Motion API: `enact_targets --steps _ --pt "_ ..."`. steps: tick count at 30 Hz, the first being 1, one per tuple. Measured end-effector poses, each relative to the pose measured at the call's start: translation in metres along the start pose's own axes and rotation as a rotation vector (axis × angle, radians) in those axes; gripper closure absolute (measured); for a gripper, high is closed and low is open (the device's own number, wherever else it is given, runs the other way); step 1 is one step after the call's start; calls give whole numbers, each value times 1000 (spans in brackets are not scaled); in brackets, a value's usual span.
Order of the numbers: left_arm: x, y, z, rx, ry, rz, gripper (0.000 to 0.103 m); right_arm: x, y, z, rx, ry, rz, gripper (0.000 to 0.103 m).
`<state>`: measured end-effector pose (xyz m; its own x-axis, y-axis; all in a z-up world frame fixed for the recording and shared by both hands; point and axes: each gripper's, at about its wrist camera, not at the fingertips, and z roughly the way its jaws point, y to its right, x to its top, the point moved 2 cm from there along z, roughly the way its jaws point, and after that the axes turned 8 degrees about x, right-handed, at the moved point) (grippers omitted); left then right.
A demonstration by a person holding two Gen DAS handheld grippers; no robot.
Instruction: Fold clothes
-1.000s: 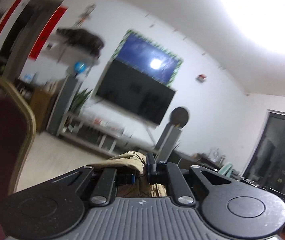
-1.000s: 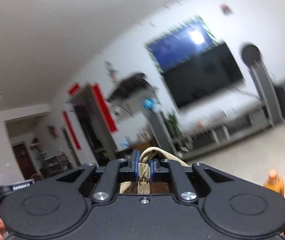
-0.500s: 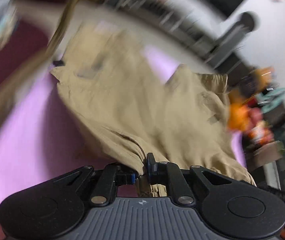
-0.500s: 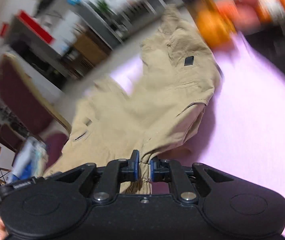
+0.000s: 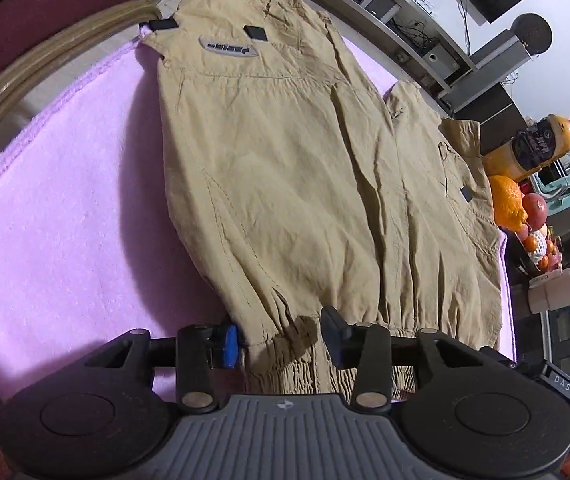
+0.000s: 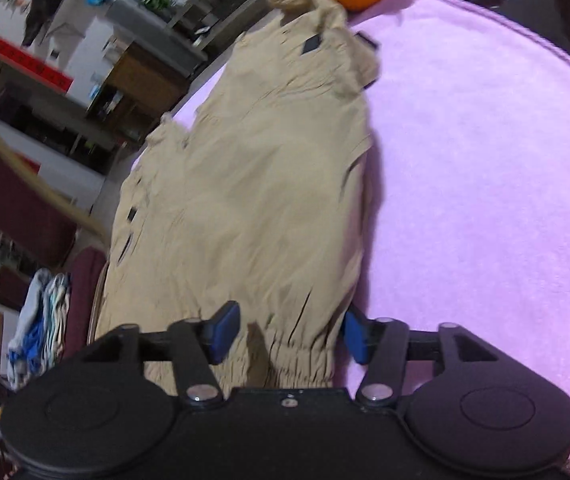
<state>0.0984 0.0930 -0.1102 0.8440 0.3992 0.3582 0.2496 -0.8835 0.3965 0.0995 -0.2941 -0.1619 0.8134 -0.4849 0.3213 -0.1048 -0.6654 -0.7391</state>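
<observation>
left gripper [image 5: 281,334]: my jaws are apart around the left cuff; I let go so the tan pants [image 5: 305,184] lie flat on the purple cloth [image 5: 65,216] | right gripper [image 6: 291,334]: jaws apart too; a moment ago both pinched the cuffs

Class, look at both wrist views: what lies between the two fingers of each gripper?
In each view, the khaki trousers' elastic waistband lies between the open fingers of the left gripper and right gripper.

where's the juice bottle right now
In the left wrist view the juice bottle stands at the far right, just behind the orange, beyond the khaki trousers.
</observation>
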Motion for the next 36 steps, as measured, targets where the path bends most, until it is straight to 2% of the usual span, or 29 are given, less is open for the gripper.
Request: enact_targets --steps 4,5,6,7,8,9,12,15,18,22,24,25,27,28,30,33,36 --pt "-1 5 6 1 21 27 66 2 11 5 35 -5 62 44" --pt "0 7 7 2 29 37 73 1 11 6 44 -12 62 52" --pt "0 9 8 7 35 53 90 0 9 8 43 -23 47 72" --pt "1 13 9 19 40 75 95 -1 7 9 27 -28 26 85" --pt "2 18 10 32 44 100 95 -3 4 9 -3 -20 -11 93" --pt "3 21 7 33 53 106 96 -3 -2 8 -25 -4 -58 93" --pt "6 28 -9 9 86 99 96 -3 -25 -7 -25 71 -178 93" --pt "7 30 -38 -36 117 68 96 -8 -40 -34 14 128 -192 93" --pt "-2 28 -53 -30 104 42 96 -18 -41 -50 25 143 -173 93" --pt "-25 21 -46 63 46 53 95 -34 -32 -54 1 113 -144 93" --pt "-32 17 -31 137 0 70 89 -37 -24 -47 -25 76 -123 93" --pt "-34 15 -26 178 -17 87 88 -37 -19 -42 -41 53 -111 91" --pt "-36 15 -29 223 -17 113 85 -35 -13 -35 -82 17 -91 78" --pt "-35 16 -35 231 -10 125 85 -33 -15 -40 -84 32 -99 76" --pt "-33 18 -55 251 16 158 84 -29 -21 -50 -86 61 -117 60" --pt "-27 23 -91 202 106 190 89 -15 -49 -74 -43 131 -173 56" --pt "-7 38 -123 136 236 209 88 7 -91 -93 55 184 -241 54"
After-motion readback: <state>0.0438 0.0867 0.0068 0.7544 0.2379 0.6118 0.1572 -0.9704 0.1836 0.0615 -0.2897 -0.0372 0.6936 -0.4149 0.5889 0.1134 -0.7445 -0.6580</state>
